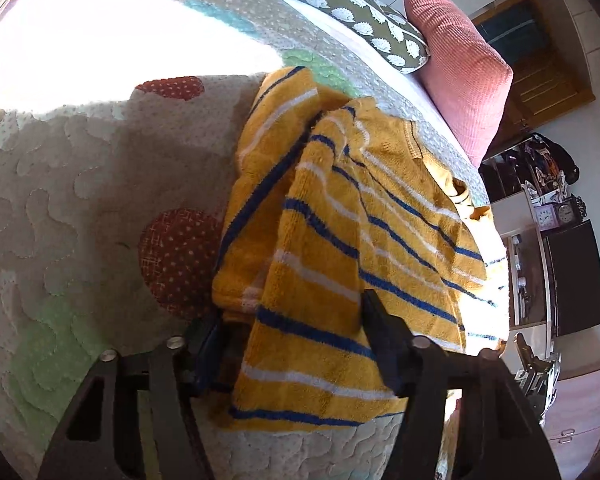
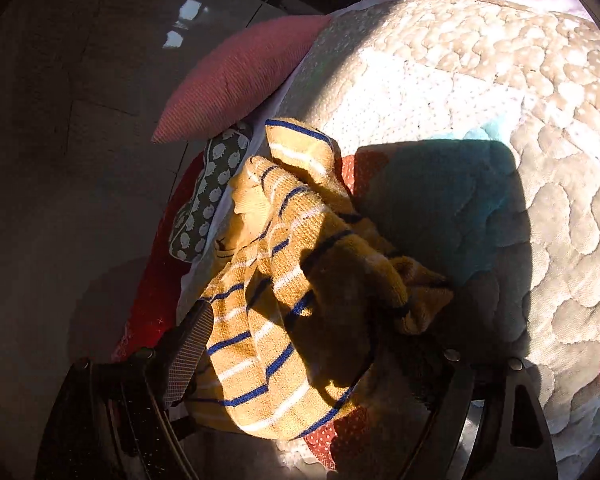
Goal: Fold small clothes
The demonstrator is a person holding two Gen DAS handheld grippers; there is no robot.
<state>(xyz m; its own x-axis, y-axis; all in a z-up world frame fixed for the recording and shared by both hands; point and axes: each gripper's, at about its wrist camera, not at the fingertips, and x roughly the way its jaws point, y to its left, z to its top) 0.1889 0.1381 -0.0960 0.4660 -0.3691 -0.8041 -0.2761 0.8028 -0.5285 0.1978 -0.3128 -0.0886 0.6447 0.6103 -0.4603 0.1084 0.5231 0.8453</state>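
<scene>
One quilted bedspread (image 1: 80,184) spreads beneath both tongs, its far edge carrying a pink cushion (image 1: 456,68) and a hedgehog-print pillow (image 1: 340,0). On it, ahead of the left gripper (image 1: 296,344), lies the yellow striped sweater (image 1: 340,208), a fold draped between its spread jaws. The right gripper (image 2: 288,352) likewise stands parted, bunched sweater cloth lying between its fingers (image 2: 188,352).
</scene>
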